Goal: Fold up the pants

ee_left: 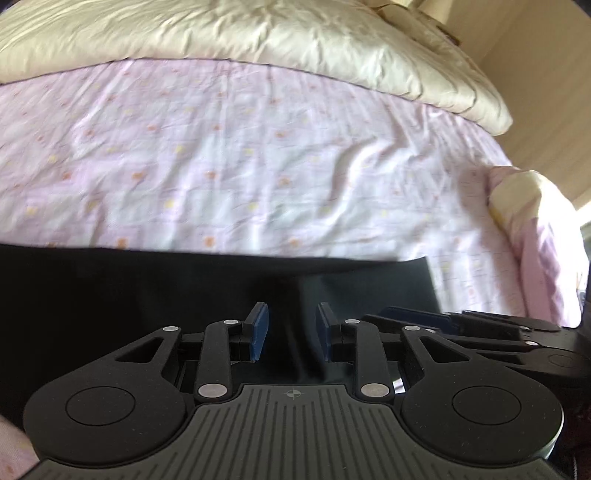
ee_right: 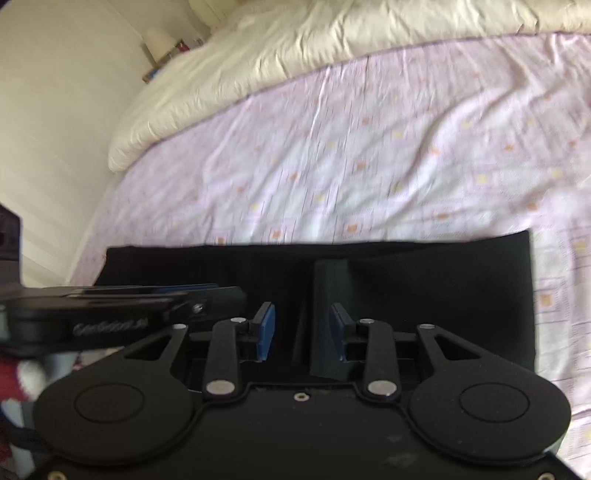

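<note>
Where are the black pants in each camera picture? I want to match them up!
Left wrist view: the black pants fill the lower left and middle, on the pink sheet, behind the left gripper.
Right wrist view: the black pants stretch across the lower middle, behind the right gripper.
Shared landmark: the cream duvet bunched along the top of both pictures.

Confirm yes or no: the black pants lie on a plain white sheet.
No. The pants lie on a pale pink sheet printed with small orange and yellow squares.
</note>
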`<act>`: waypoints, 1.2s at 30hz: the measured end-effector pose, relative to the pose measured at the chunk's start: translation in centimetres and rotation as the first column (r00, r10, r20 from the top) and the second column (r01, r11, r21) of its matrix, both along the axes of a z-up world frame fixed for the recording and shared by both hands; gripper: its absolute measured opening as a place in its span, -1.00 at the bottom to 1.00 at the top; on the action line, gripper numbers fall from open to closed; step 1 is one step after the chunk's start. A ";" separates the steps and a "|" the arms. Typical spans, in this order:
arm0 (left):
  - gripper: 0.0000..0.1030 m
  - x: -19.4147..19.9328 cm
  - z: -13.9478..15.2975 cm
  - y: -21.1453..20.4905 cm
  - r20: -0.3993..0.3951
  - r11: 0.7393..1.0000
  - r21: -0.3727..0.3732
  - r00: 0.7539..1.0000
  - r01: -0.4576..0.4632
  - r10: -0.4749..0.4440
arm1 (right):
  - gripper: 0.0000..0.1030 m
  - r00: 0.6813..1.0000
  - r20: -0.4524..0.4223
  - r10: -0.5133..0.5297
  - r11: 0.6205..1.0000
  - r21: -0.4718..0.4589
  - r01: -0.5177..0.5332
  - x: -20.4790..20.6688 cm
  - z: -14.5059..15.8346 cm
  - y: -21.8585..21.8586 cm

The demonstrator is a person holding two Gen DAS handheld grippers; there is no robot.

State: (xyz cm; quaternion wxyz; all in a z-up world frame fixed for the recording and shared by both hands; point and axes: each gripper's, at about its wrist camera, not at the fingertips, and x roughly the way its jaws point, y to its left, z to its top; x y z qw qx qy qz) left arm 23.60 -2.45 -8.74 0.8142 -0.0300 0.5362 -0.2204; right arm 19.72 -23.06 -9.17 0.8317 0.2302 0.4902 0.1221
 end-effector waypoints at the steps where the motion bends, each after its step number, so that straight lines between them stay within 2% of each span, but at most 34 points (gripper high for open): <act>1: -0.46 0.2 -0.1 -0.9 0.003 1.000 -0.002 1.000 0.016 -0.016 | -0.28 1.000 -0.001 -0.028 1.000 -0.008 0.028 -0.1 0.3 -1.0; 5: -0.46 0.6 -1.5 -4.3 -0.005 0.995 0.021 0.995 0.096 -0.096 | -0.25 0.987 -0.072 -0.142 0.988 -0.070 0.137 0.6 -1.0 -5.1; 7: -0.46 0.5 -2.4 -5.5 -0.015 0.991 0.042 0.991 0.131 -0.130 | -0.35 0.976 -0.110 -0.189 0.978 -0.109 0.177 1.1 -2.1 -6.5; 8: -0.46 0.4 -2.9 -5.9 -0.020 0.988 0.057 0.990 0.143 -0.142 | -0.53 0.972 -0.123 -0.201 0.976 -0.113 0.188 1.4 -2.7 -7.1; 9: -0.46 0.3 -3.6 -6.2 -0.026 0.985 0.075 0.988 0.153 -0.151 | -0.97 0.969 -0.136 -0.206 0.974 -0.122 0.190 1.7 -3.3 -7.5; 10: -0.46 0.3 -4.1 -6.3 -0.035 0.983 0.090 0.987 0.158 -0.155 | -0.93 0.966 -0.150 -0.211 0.972 -0.140 0.190 2.1 -3.9 -7.7; 15: -0.43 0.7 -7.2 -5.3 -0.113 0.969 0.201 0.986 0.143 -0.122 | -0.98 0.940 -0.249 -0.233 0.967 -0.164 0.196 3.4 -7.9 -8.1; 16: -0.36 0.9 -7.6 -4.9 -0.116 0.971 0.198 0.987 0.134 -0.112 | -1.00 0.939 -0.240 -0.246 0.964 -0.157 0.213 3.5 -8.2 -8.2; 18: -0.36 1.4 -7.6 -4.4 -0.140 0.979 0.166 0.986 0.117 -0.094 | -1.00 0.934 -0.245 -0.258 0.962 -0.156 0.225 3.9 -8.3 -8.2; 22: -0.35 1.6 -7.5 -4.5 -0.147 0.971 0.180 0.980 0.157 -0.131 | -1.00 0.942 -0.244 -0.231 0.966 -0.173 0.192 4.1 -8.1 -8.0; 24: -0.37 1.5 -7.0 -4.4 -0.144 0.972 0.176 0.981 0.157 -0.132 | -0.99 0.943 -0.239 -0.230 0.966 -0.171 0.192 4.0 -7.4 -8.0; 26: -0.37 1.2 -6.0 -3.8 -0.121 0.975 0.183 0.987 0.124 -0.103 | -0.82 0.958 -0.185 -0.220 0.966 -0.178 0.188 3.3 -5.8 -7.8; 28: -0.37 0.7 -5.0 -2.8 -0.109 0.980 0.178 0.992 0.089 -0.070 | -0.82 0.971 -0.137 -0.198 0.969 -0.179 0.172 2.3 -4.3 -7.2; 30: -0.37 0.1 -4.2 -1.5 -0.106 0.983 0.175 0.994 0.045 -0.027 | -0.82 0.975 -0.125 -0.181 0.970 -0.187 0.156 1.2 -3.7 -6.6; 33: -0.37 -0.9 -3.0 0.8 -0.093 0.985 0.173 0.995 -0.025 0.041 | -0.82 0.972 -0.165 -0.166 0.968 -0.218 0.128 -0.4 -4.5 -5.8; 36: -0.37 -2.1 -1.9 3.1 -0.079 0.980 0.178 0.991 -0.088 0.104 | -0.86 0.957 -0.235 -0.171 0.972 -0.198 0.125 -1.5 -6.5 -5.5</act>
